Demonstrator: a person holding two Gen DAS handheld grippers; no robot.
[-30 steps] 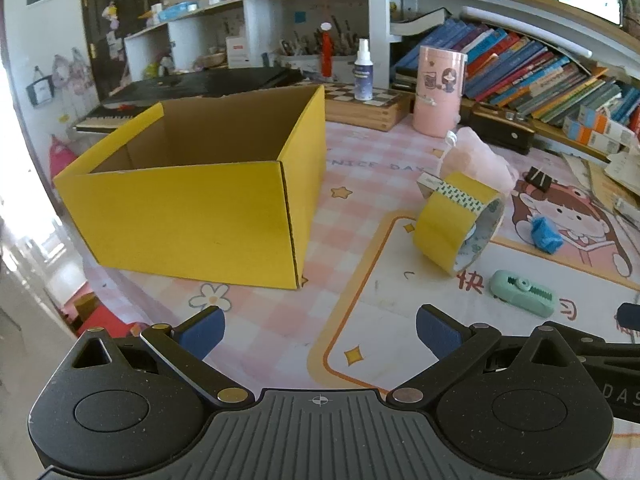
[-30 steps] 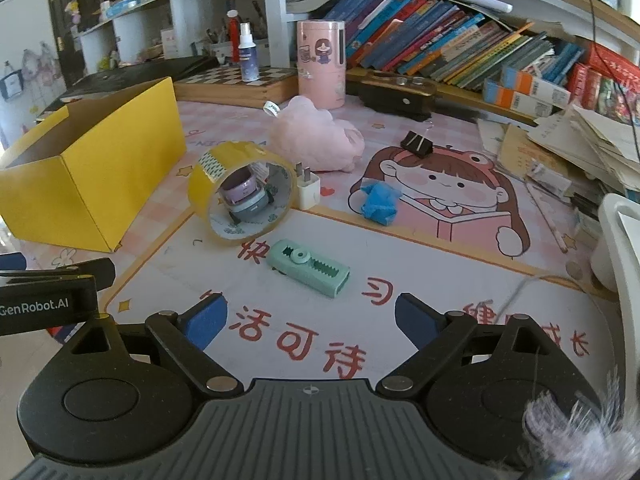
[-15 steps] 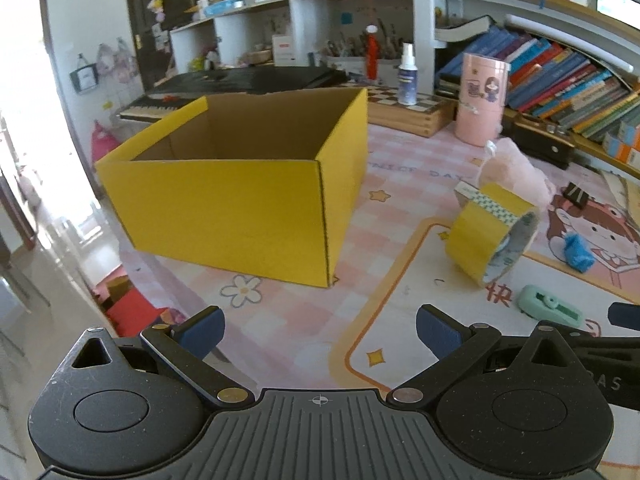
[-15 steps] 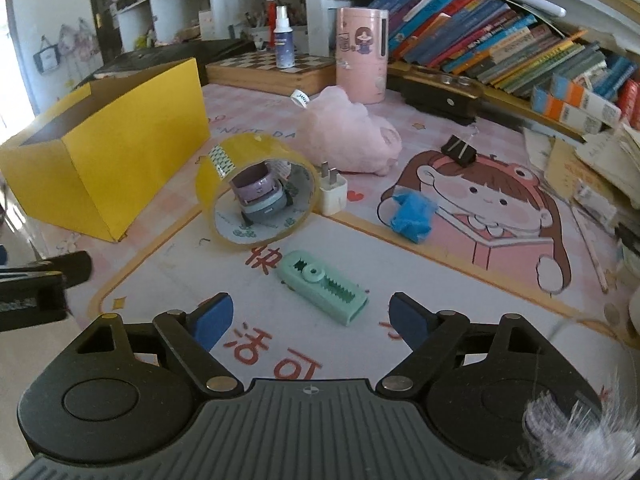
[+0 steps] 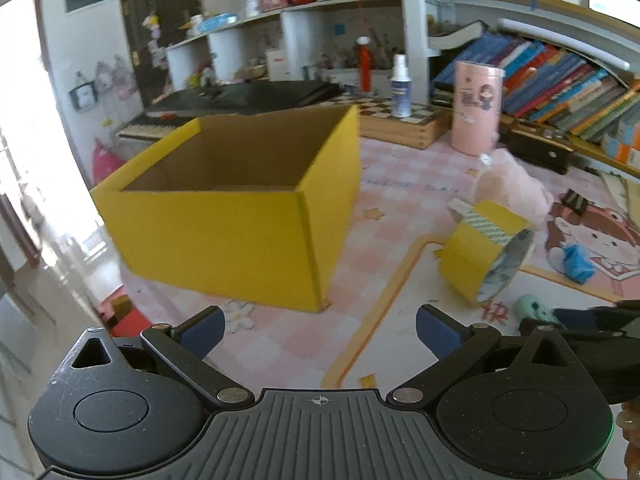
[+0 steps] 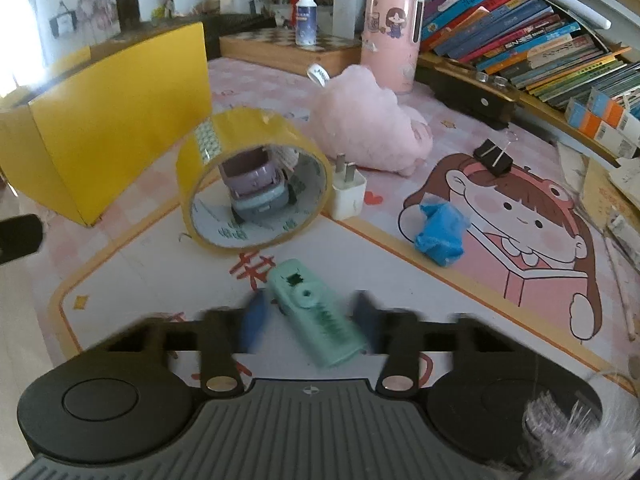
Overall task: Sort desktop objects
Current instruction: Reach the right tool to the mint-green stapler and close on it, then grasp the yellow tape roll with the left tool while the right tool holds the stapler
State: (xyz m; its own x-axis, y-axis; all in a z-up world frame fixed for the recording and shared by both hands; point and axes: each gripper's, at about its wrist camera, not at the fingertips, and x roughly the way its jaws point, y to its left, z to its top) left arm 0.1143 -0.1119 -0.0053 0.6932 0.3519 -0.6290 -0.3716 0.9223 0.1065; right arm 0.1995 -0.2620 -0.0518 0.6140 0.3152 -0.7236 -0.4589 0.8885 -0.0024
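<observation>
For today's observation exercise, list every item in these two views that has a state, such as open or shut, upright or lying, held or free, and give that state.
Yellow box: open-topped, nothing visible inside.
Tape roll: standing on edge, toy car seen through its hole.
Mint correction tape: lying flat between the right gripper's fingers, contact blurred.
Charger plug: upright, prongs up.
Binder clip: free on the mat.
Left gripper: open, holding nothing.
Right gripper: fingers blurred, narrowed around the correction tape.

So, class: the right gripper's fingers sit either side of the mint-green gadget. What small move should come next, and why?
Probably finish closing the right gripper on the mint-green gadget: its blurred fingers flank it with gaps showing. The yellow box stands open for it.
</observation>
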